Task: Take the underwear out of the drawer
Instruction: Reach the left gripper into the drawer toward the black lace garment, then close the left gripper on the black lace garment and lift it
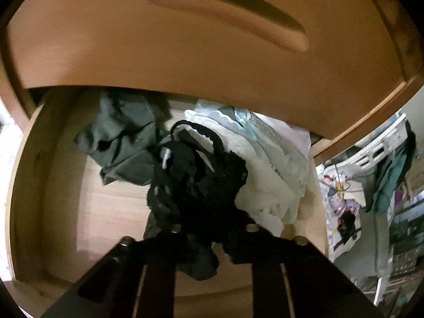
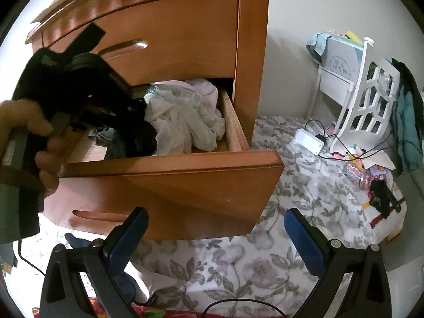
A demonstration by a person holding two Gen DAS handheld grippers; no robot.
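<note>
Room: floral-print bedding [image 2: 238, 265] lies under a brown wooden nightstand [image 2: 254, 53], pale wall behind.
Drawer: the lower drawer [image 2: 169, 185] stands pulled out, just ahead of the right gripper's jaws; in the left wrist view its bare wooden floor [image 1: 106, 212] spreads left of the left jaws.
Upper drawer: its shut front with a carved handle groove [image 1: 225, 13] fills the view above and beyond the left jaws.
Left gripper: the left gripper [image 1: 212, 241] reaches down into the drawer, held by a hand [image 2: 39, 132]; no gap shows between its tips, which are pressed together on the black underwear.
Black underwear: a lacy black underwear [image 1: 201, 185] piece is bunched right at the left jaws, inside the drawer, part of it hanging between the 2 fingers.
Grey garment: a grey garment [image 1: 122, 137] lies beyond and left of the left jaws, touching the black piece.
White heap: white and pale blue lace garments [image 1: 267, 164] lie beyond and right of the left jaws, against the drawer's right side.
Right gripper: the right gripper [image 2: 214, 238] hovers outside the drawer front with its blue-padded jaws spread wide, nothing between them.
Far right of right jaws: a white lattice rack [image 2: 365, 106] and a white box with a cable [image 2: 308, 140] sit on the bed.
Writing: a white panel [image 2: 341, 63] behind the rack bears pale printed characters, too small to read.
</note>
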